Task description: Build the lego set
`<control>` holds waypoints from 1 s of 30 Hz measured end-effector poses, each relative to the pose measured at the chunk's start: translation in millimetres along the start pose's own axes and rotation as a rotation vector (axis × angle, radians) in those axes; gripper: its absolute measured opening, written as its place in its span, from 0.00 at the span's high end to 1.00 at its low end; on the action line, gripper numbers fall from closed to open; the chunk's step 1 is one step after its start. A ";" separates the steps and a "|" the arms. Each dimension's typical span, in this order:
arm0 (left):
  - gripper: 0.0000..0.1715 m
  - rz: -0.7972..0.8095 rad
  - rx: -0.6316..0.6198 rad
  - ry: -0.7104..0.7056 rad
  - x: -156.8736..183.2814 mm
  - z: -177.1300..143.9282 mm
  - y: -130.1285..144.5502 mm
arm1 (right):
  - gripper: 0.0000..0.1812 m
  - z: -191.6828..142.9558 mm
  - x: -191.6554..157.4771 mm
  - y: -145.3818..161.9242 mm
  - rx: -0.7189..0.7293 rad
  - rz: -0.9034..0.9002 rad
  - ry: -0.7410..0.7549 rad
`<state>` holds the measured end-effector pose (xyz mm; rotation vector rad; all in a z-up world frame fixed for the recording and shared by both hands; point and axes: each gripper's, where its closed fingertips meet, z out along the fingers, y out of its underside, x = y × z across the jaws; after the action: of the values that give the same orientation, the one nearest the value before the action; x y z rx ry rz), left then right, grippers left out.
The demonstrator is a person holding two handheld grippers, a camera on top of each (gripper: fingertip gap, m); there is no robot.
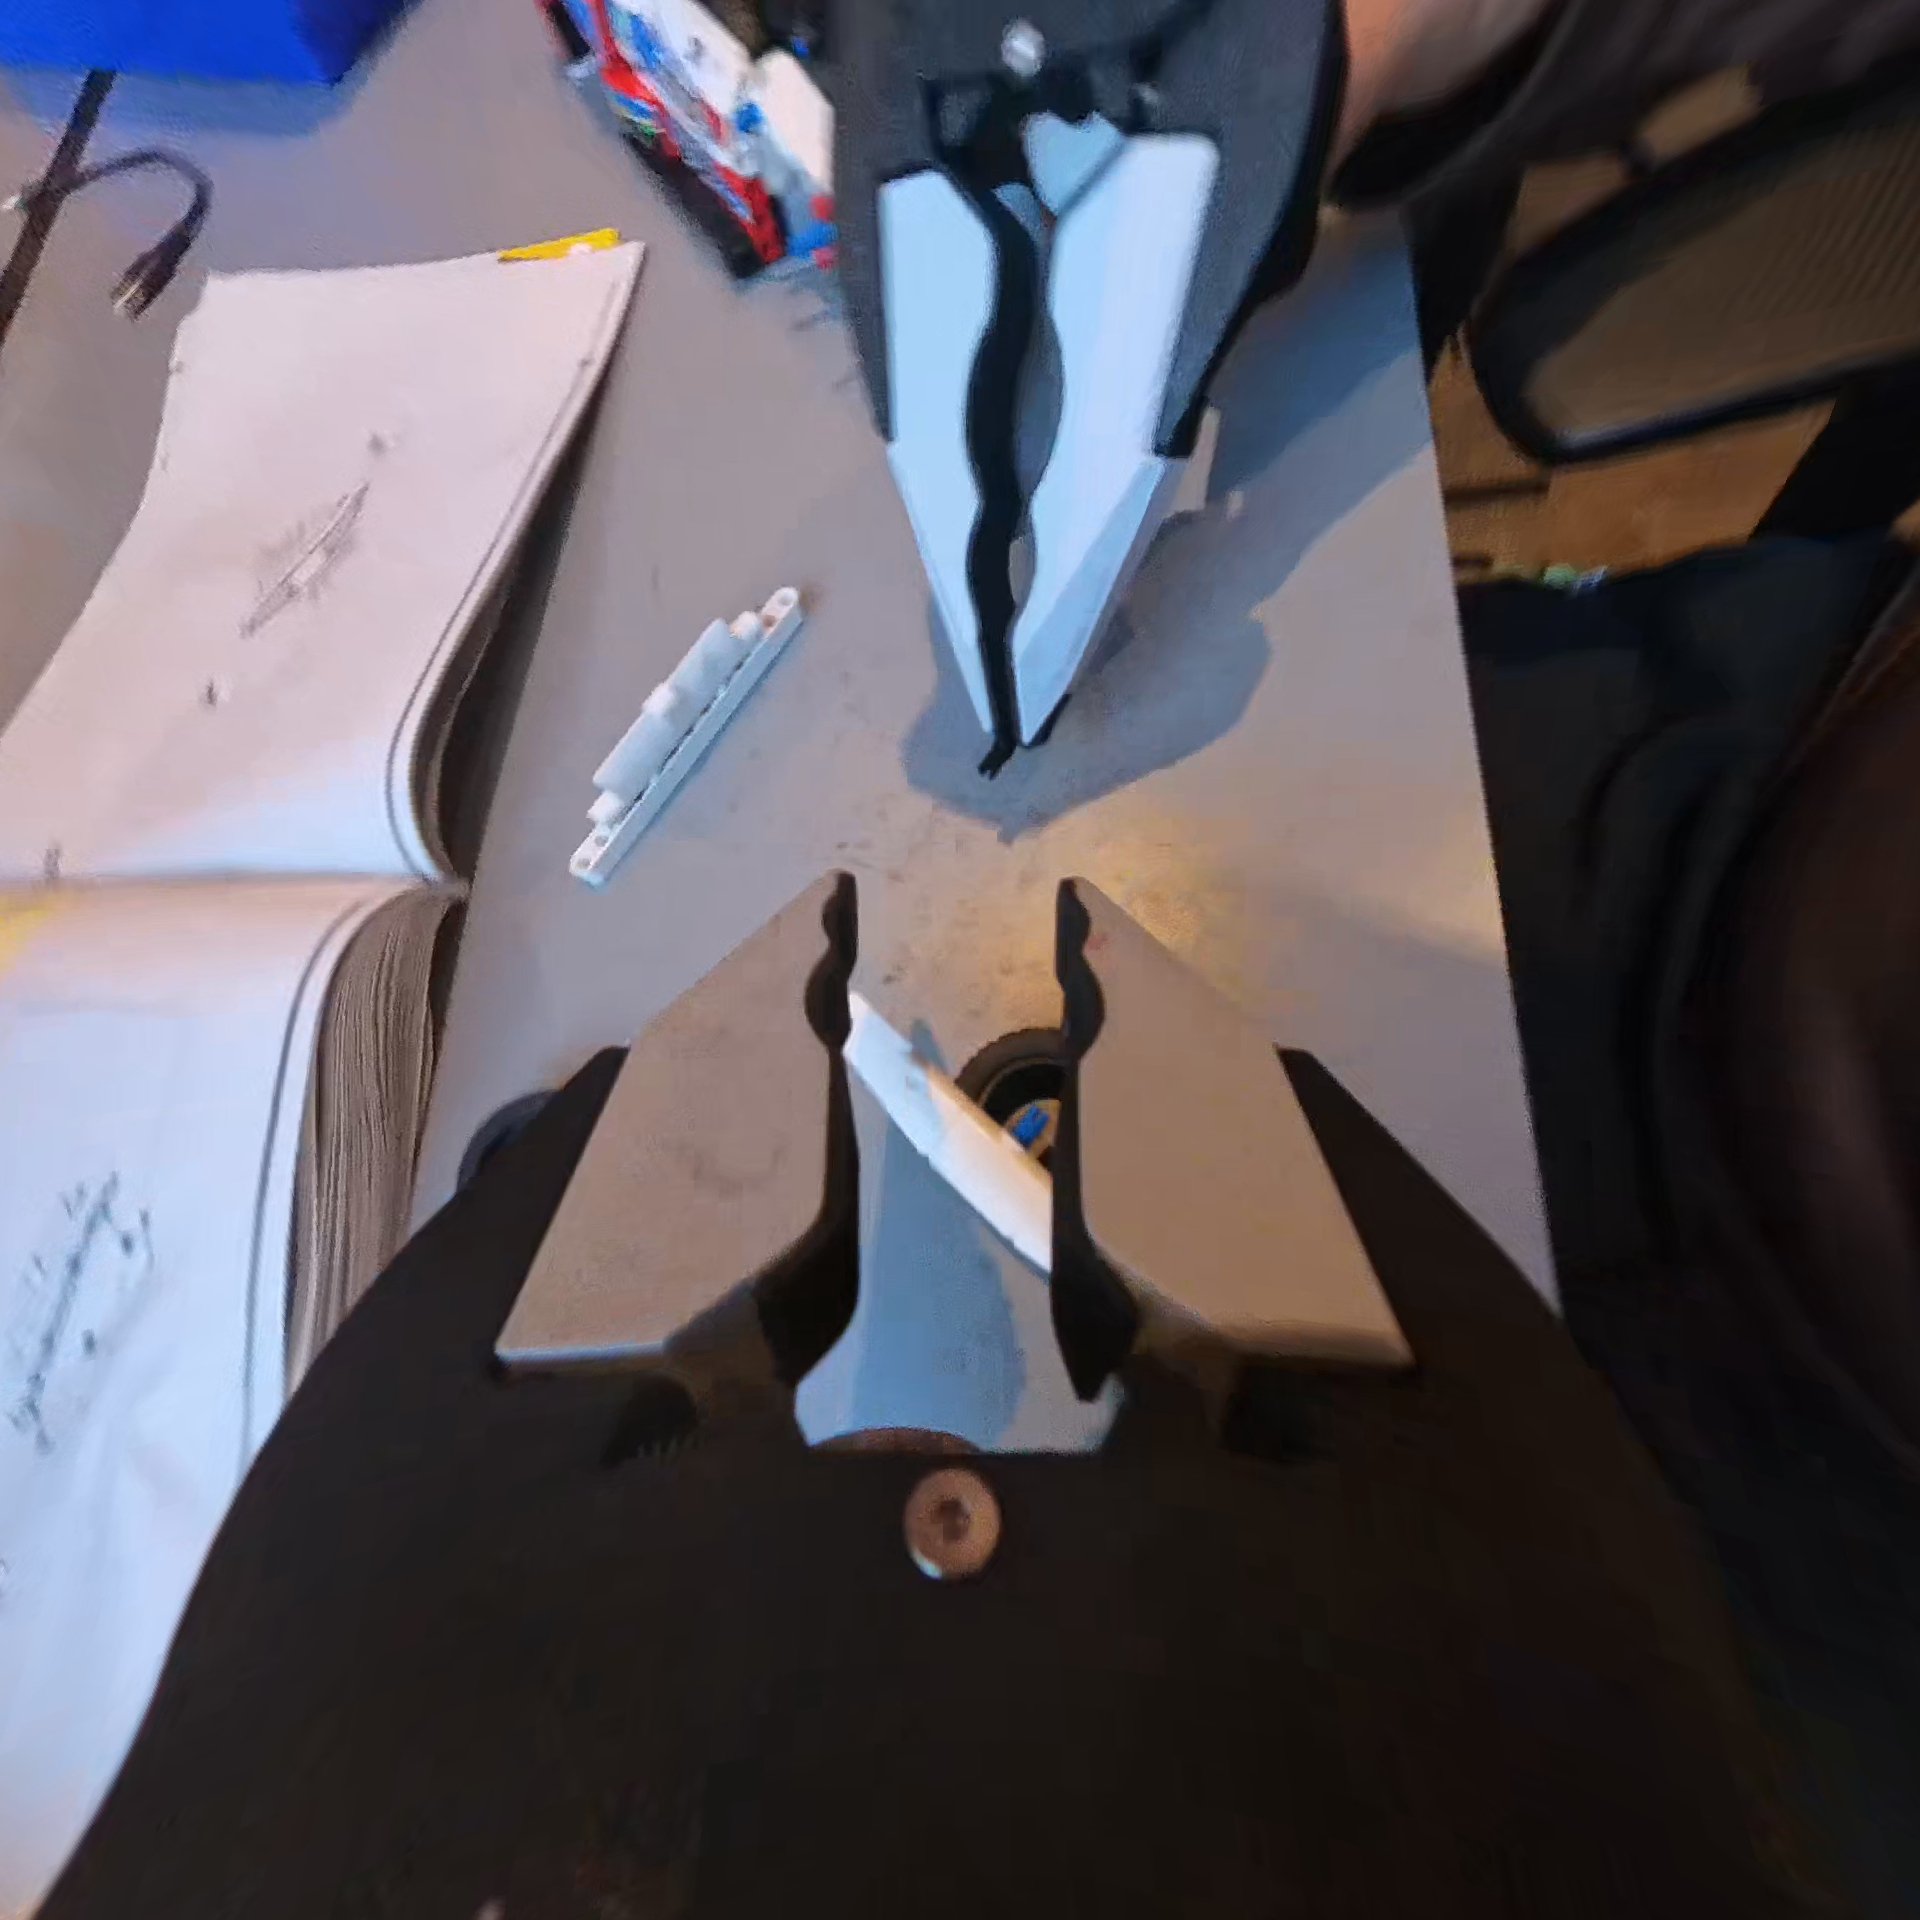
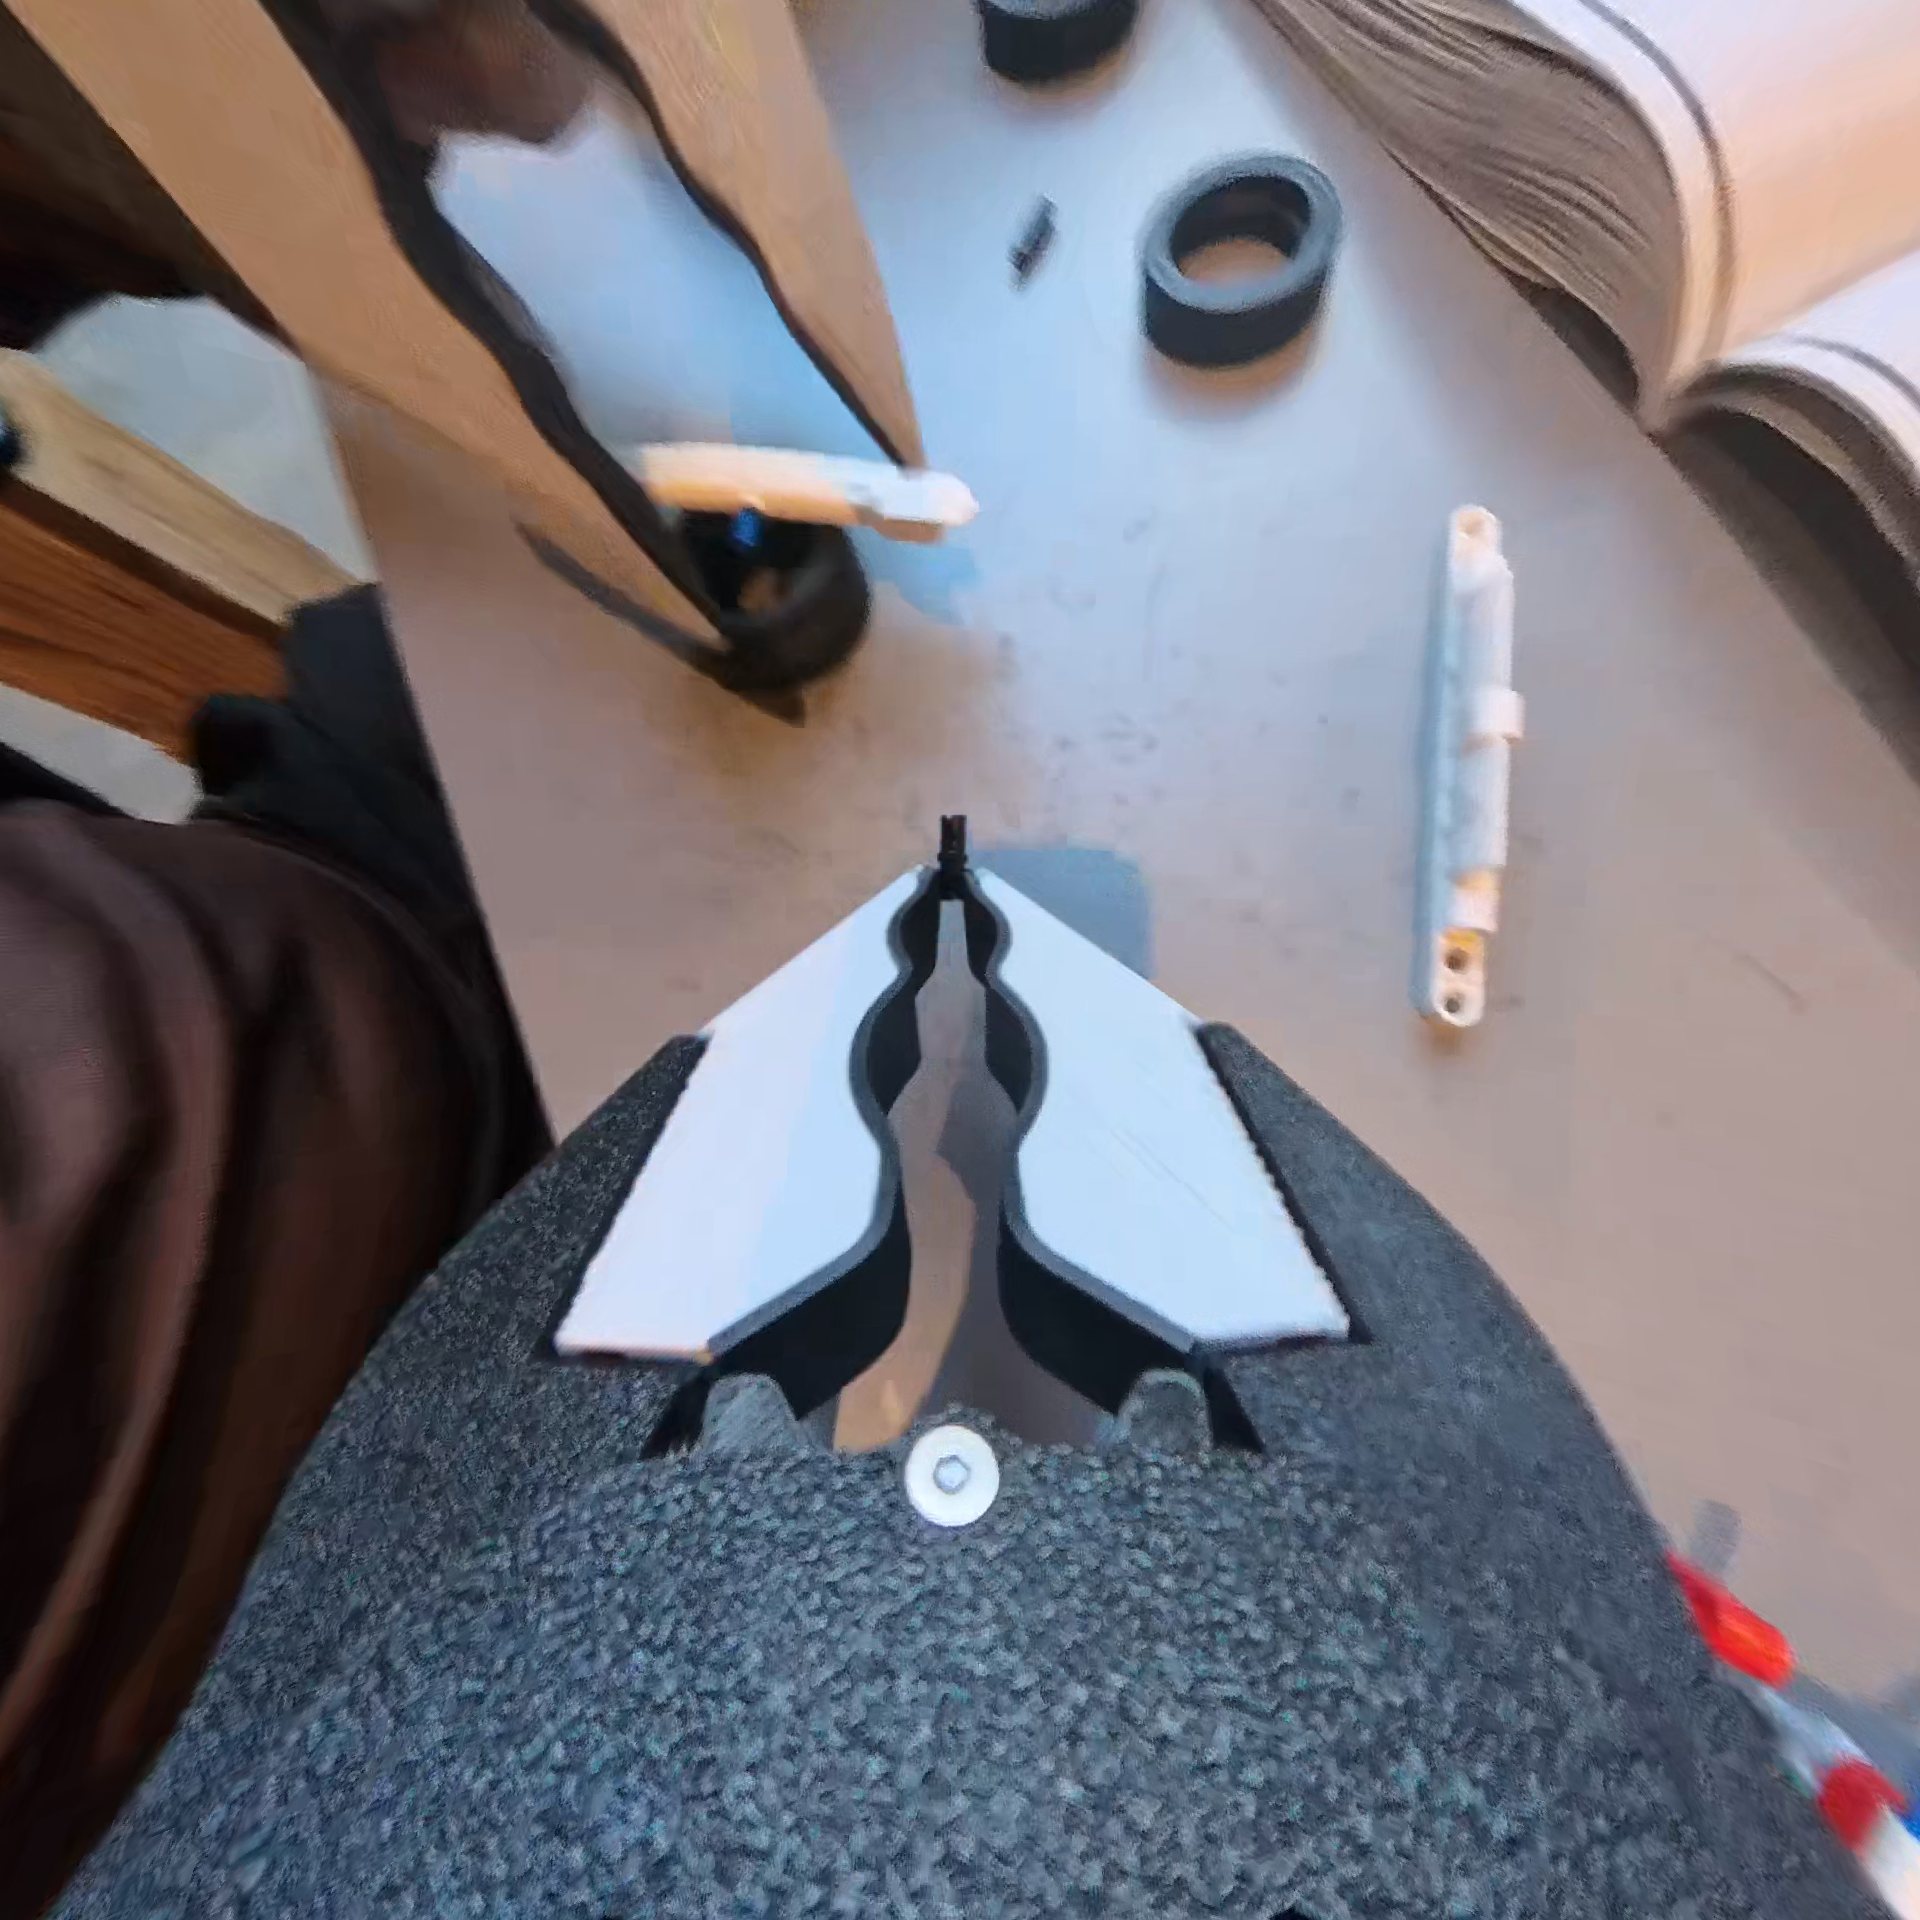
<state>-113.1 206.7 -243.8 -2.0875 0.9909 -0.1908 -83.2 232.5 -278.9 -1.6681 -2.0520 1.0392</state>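
Observation:
My left gripper [image 1: 958,888] is shut on a short white Lego piece [image 1: 940,1122] that lies slantwise between both pads, deep in the jaws. A black tyre with a blue part [image 1: 1023,1091] sits right behind it. The right wrist view shows that white piece [image 2: 800,488] across the left gripper's fingers [image 2: 800,260], with the tyre [image 2: 790,613] below. My right gripper [image 2: 951,873] is shut on a small black pin [image 2: 951,836] that sticks out past its tips. It also shows in the left wrist view [image 1: 1006,732], low over the table.
A long white beam assembly [image 1: 686,738] [image 2: 1465,769] lies on the grey table [image 1: 1195,935]. An open instruction book [image 1: 312,571] lies to the left. A loose black tyre [image 2: 1242,270] and a small black pin [image 2: 1032,239] lie near it. A partly built model [image 1: 717,135] stands far back.

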 end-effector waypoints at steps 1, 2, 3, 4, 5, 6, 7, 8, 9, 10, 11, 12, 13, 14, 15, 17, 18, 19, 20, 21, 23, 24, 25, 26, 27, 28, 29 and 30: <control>0.80 0.063 -0.025 0.012 3.9 6.3 0.2 | 0.98 0.5 -6.8 -4.8 0.010 0.000 -0.032; 0.81 0.122 -0.050 0.024 6.8 11.9 1.1 | 0.98 1.3 -11.6 -8.8 0.016 -0.003 -0.049; 0.81 0.173 -0.071 0.029 8.2 16.2 1.9 | 0.98 2.1 -15.2 -11.9 0.017 -0.008 -0.061; 0.84 0.216 -0.085 0.036 9.1 19.2 2.3 | 0.98 2.6 -18.8 -14.2 0.016 -0.011 -0.074; 0.87 0.251 -0.095 0.047 10.6 21.2 2.6 | 0.98 3.0 -21.9 -16.6 0.016 -0.011 -0.087; 0.89 0.279 -0.098 0.059 12.8 22.5 2.2 | 0.98 3.0 -24.0 -19.4 0.022 -0.011 -0.095; 0.91 0.301 -0.095 0.061 13.9 23.2 1.5 | 0.98 3.0 -25.4 -21.9 0.028 -0.012 -0.101; 0.93 0.317 -0.096 0.061 14.7 23.7 1.6 | 0.98 3.0 -26.4 -24.0 0.034 -0.012 -0.105; 0.94 0.326 -0.102 0.067 15.9 24.3 3.3 | 0.98 2.9 -26.4 -26.4 0.044 -0.010 -0.105; 0.94 0.326 -0.108 0.060 15.0 24.8 4.5 | 0.98 2.9 -27.0 -28.4 0.053 -0.008 -0.109; 0.96 0.326 -0.105 0.058 14.9 24.7 5.1 | 0.98 3.2 -28.0 -29.2 0.056 -0.007 -0.118; 0.97 0.324 -0.096 0.056 14.7 24.4 5.2 | 0.98 3.9 -28.2 -29.2 0.054 -0.009 -0.119; 0.97 0.319 -0.090 0.057 15.0 23.8 5.7 | 0.98 4.9 -28.0 -28.8 0.052 -0.019 -0.112; 0.97 0.310 -0.082 0.060 15.3 22.9 6.0 | 0.98 6.0 -27.5 -27.8 0.048 -0.036 -0.099; 0.95 0.295 -0.076 0.062 15.4 22.0 6.5 | 0.98 7.1 -25.7 -26.4 0.040 -0.056 -0.074; 0.94 0.261 -0.067 0.063 14.7 20.8 7.4 | 0.98 8.6 -25.1 -25.0 0.031 -0.097 -0.039; 0.95 0.250 -0.064 0.068 15.0 20.9 7.6 | 0.98 9.1 -26.9 -25.5 0.033 -0.111 -0.036; 0.98 0.247 -0.063 0.075 15.9 21.2 7.8 | 0.98 9.7 -28.4 -26.0 0.033 -0.118 -0.035; 0.99 0.251 -0.066 0.079 16.5 21.4 8.5 | 0.98 10.4 -28.5 -26.0 0.028 -0.124 -0.028; 0.99 0.257 -0.072 0.073 15.6 21.5 9.4 | 0.98 11.0 -27.6 -26.2 0.026 -0.132 -0.017; 0.99 0.266 -0.072 0.068 15.1 20.9 9.9 | 0.98 11.3 -26.9 -27.3 0.029 -0.142 -0.003; 0.99 0.269 -0.066 0.050 13.2 20.6 9.2 | 0.97 10.7 -25.9 -28.6 0.039 -0.148 0.011; 0.99 0.274 -0.054 0.034 12.1 19.8 8.0 | 0.97 9.3 -24.9 -30.8 0.056 -0.160 0.027; 0.99 0.282 -0.029 0.014 10.7 18.2 5.3 | 0.97 6.9 -25.1 -34.6 0.090 -0.180 0.040; 0.99 0.286 0.004 -0.007 9.4 15.6 1.9 | 0.96 3.3 -27.5 -40.5 0.147 -0.203 0.043; 0.99 0.288 0.047 -0.022 9.2 12.0 -2.7 | 0.92 -1.4 -32.3 -46.9 0.213 -0.224 0.034; 0.99 0.295 0.108 -0.037 9.5 6.9 -9.1 | 0.90 -6.1 -36.0 -51.3 0.264 -0.242 0.027; 0.99 0.302 0.174 -0.050 9.8 0.7 -15.9 | 0.89 -10.3 -37.7 -53.4 0.293 -0.259 0.031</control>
<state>-96.8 206.1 -234.6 -1.7535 1.1991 -0.0670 -104.6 197.2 -227.2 -1.2308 -1.9220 1.1488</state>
